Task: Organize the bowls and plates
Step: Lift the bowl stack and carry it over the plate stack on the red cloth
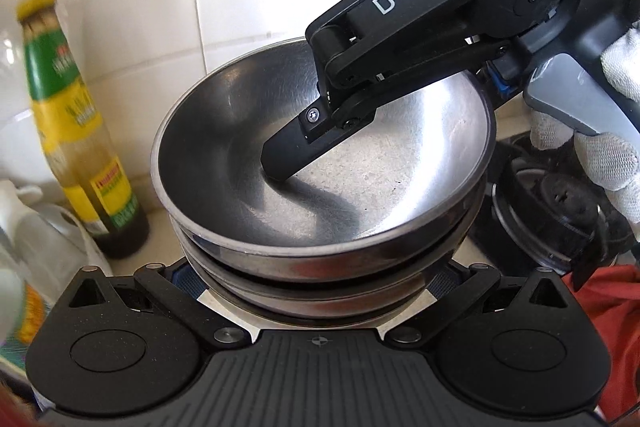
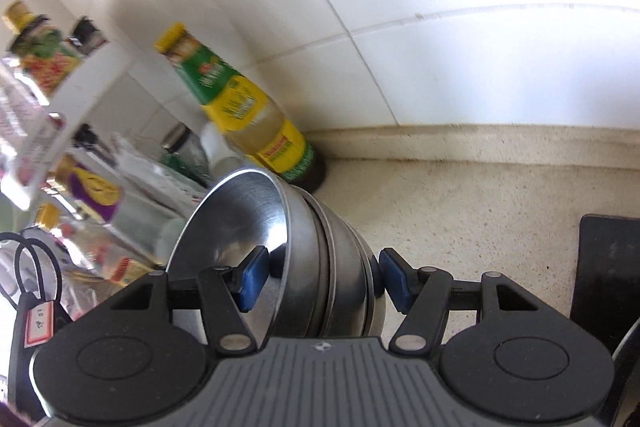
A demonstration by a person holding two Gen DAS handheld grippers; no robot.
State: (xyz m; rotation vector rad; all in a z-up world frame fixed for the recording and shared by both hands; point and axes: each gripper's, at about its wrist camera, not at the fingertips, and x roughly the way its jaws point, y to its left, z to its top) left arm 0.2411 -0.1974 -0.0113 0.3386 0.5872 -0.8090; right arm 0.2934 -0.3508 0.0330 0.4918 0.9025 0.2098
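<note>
The right gripper [image 2: 322,281] is clamped across the wall of the nested steel bowls [image 2: 320,267]; the left gripper [image 1: 316,291] is pinched on their near side, above the desk [image 2: 460,211].

Stack of steel bowls [image 1: 320,163], nested, at least three deep by the rims showing. Brushed metal, shallow, round, slightly scuffed inside. Top bowl empty, mouth up and tilted a bit toward the wall in the left wrist view. In the right wrist view the same stack [image 2: 320,259] shows edge-on, mouth facing left, rims layered side by side. It is off the counter, with speckled beige counter visible beyond and below it. Tiled wall behind. The lower bowls' insides are hidden by the top one.
</note>
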